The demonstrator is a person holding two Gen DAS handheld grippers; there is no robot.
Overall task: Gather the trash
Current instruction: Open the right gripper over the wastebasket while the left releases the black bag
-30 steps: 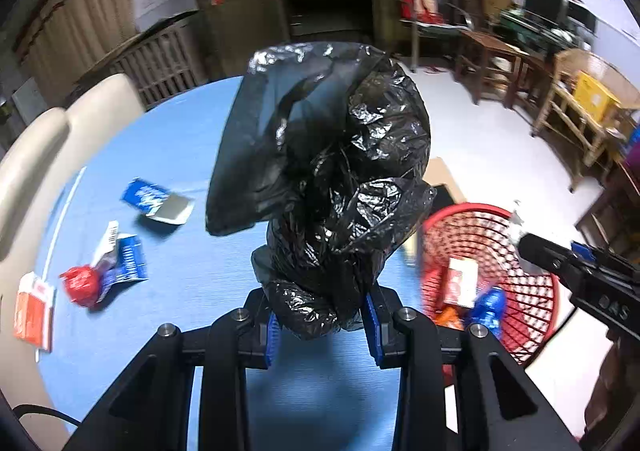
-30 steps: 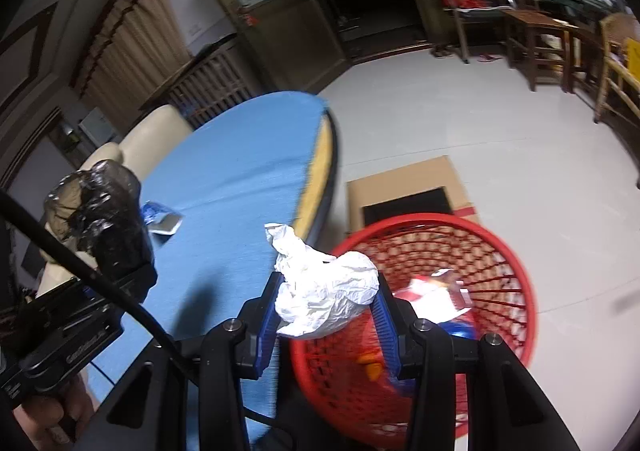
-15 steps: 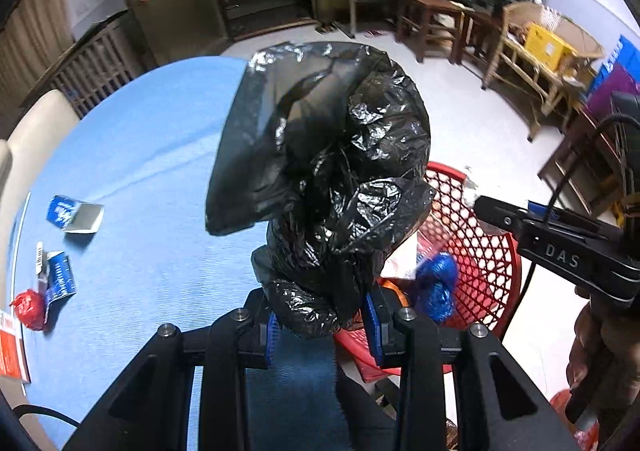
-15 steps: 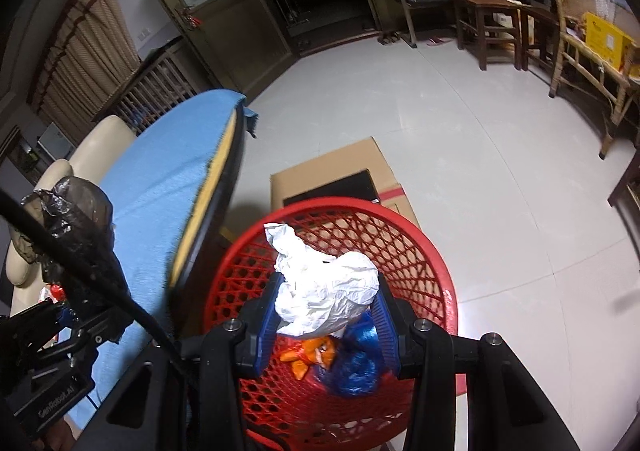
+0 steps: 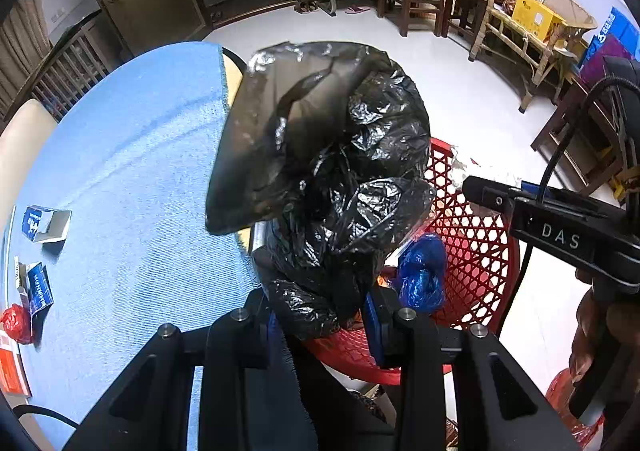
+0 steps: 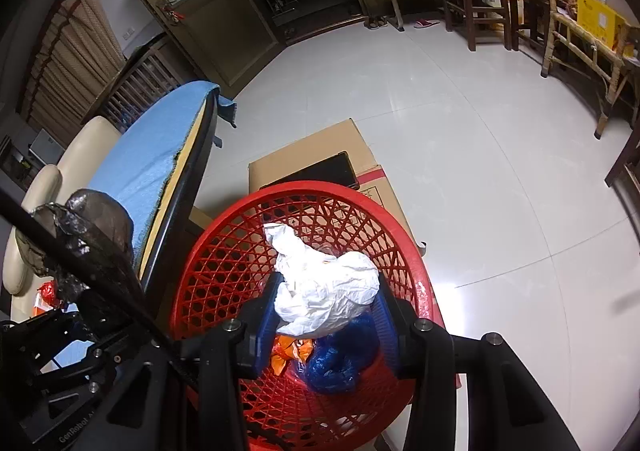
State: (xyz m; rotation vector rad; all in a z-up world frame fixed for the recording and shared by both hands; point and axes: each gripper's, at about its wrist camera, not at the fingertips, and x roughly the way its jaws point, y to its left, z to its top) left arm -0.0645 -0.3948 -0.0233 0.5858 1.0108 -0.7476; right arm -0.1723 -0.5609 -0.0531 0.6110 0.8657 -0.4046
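Both grippers are loaded and sitting over the red basket (image 6: pixel 224 251) right now. The right gripper (image 6: pixel 326 315) has a crumpled white wad (image 6: pixel 326 291), paper or thin plastic, I can't tell which, sitting between its blue pads (image 6: pixel 267 325). Its jaws have just been easing apart a touch, though the wad is still lodged between them with both pads against its sides, and directly below the jaws is the basket's inside, with a blue bag (image 6: pixel 340 355) and an orange scrap (image 6: pixel 290 351) already down there. The left gripper (image 5: pixel 320 321) is clamped narrow on the bottom knot of a scrunched black plastic bag (image 5: pixel 320 171), most of which billows up and forward past the fingertips; under and just right of those jaws is the basket rim (image 5: pixel 352 355), and off to the left is the blue table (image 5: pixel 132 171) with more litter on it: a couple of small blue cartons (image 5: pixel 38 221) and a red wrapper (image 5: pixel 16 323). Handling-wise, my guess is both pieces weigh next to nothing and are totally soft, so they squash rather than resist, and the black film looks slick. Pinching a bunched-up fold low down, as here, seems the way to go; a loose flap would just slide out. Light stuff like this may cling to a pad instead of dropping, so opening wide probably helps.
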